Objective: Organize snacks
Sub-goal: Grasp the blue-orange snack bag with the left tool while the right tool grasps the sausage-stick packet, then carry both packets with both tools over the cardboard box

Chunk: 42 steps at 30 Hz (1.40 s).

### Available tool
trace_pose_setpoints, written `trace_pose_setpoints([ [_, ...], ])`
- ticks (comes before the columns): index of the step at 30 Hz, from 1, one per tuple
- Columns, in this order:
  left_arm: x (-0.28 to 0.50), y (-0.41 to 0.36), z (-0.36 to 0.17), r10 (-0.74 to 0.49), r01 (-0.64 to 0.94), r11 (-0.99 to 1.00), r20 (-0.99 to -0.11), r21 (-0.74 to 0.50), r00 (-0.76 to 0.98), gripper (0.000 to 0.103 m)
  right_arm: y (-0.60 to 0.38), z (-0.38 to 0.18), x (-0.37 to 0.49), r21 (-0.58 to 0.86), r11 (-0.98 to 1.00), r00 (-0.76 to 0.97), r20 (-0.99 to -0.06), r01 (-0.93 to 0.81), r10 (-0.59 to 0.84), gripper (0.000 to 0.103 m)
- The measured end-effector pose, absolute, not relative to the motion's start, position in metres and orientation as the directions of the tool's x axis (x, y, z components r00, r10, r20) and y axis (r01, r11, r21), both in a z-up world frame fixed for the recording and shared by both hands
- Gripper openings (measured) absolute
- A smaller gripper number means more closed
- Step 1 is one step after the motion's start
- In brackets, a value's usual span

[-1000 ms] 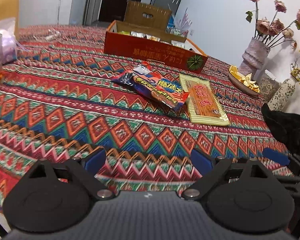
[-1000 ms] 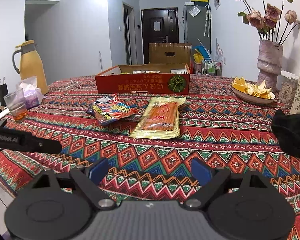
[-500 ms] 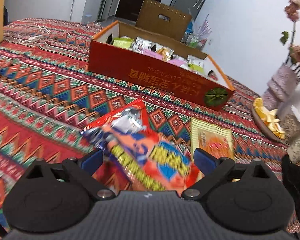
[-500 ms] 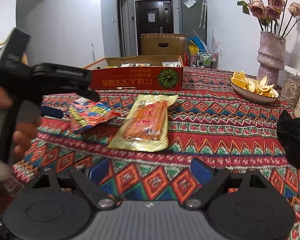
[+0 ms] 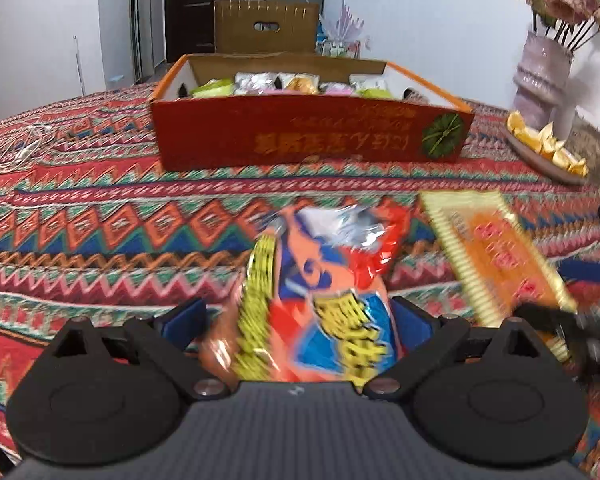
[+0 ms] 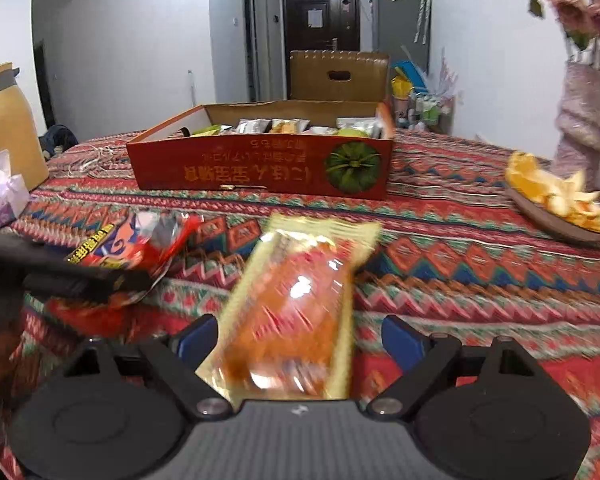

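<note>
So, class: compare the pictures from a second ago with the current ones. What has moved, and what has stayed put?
Both claws have closed in on the snacks. The left claw now straddles the red and blue snack bag, and the right claw straddles the yellow snack packet. Both remain open, nothing gripped yet. The two packets, the red box and the plate of orange peel lie where they were.

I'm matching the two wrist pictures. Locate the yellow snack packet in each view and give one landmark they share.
Left wrist: the yellow snack packet lies right of centre, beside the red-and-blue snack bag.
Right wrist: it lies at bottom centre, between the open right gripper fingers.
Shared landmark: the red cardboard box behind it.
</note>
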State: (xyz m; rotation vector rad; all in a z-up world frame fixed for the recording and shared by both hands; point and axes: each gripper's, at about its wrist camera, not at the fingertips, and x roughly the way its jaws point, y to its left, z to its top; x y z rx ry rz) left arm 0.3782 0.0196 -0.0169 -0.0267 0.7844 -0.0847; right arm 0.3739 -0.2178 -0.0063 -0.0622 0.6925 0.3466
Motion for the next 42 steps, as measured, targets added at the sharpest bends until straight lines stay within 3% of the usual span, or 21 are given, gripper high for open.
trace_pose_setpoints([
  [4,0.382,0.026,-0.015,-0.098,0.064,0.995,-0.686,-0.075,0.721,0.099,-0.199,-0.016,0.404,0.081,0.941,0.697,-0.652,-0.329,0.300,0.088],
  [7,0.386,0.023,-0.017,-0.117,0.094,0.993,-0.668,-0.069,0.735,0.098,-0.187,-0.020,0.412,0.046,0.940,0.701,-0.654,-0.338,0.284,0.080],
  [9,0.388,0.020,-0.018,-0.124,0.107,0.992,-0.663,-0.067,0.738,0.092,-0.183,-0.021,0.412,0.009,0.939,0.715,-0.645,-0.344,0.269,0.073],
  [11,0.387,0.016,-0.018,-0.129,0.128,0.991,-0.648,-0.049,0.750,0.073,-0.186,-0.020,0.411,0.019,0.939,0.715,-0.644,-0.343,0.274,0.068],
  [14,0.384,0.014,-0.016,-0.160,0.154,0.986,-0.643,-0.067,0.749,0.059,-0.192,-0.017,0.408,0.015,0.941,0.722,-0.638,-0.338,0.269,0.050],
  [20,0.374,0.016,-0.007,-0.171,0.146,0.985,-0.647,-0.093,0.743,0.056,-0.195,-0.010,0.404,0.021,0.940,0.725,-0.630,-0.341,0.277,0.028],
  [42,0.230,0.019,0.055,-0.117,0.062,0.991,-0.521,-0.121,0.845,0.056,-0.220,0.051,0.257,0.036,0.933,0.818,-0.470,-0.359,0.333,0.028],
])
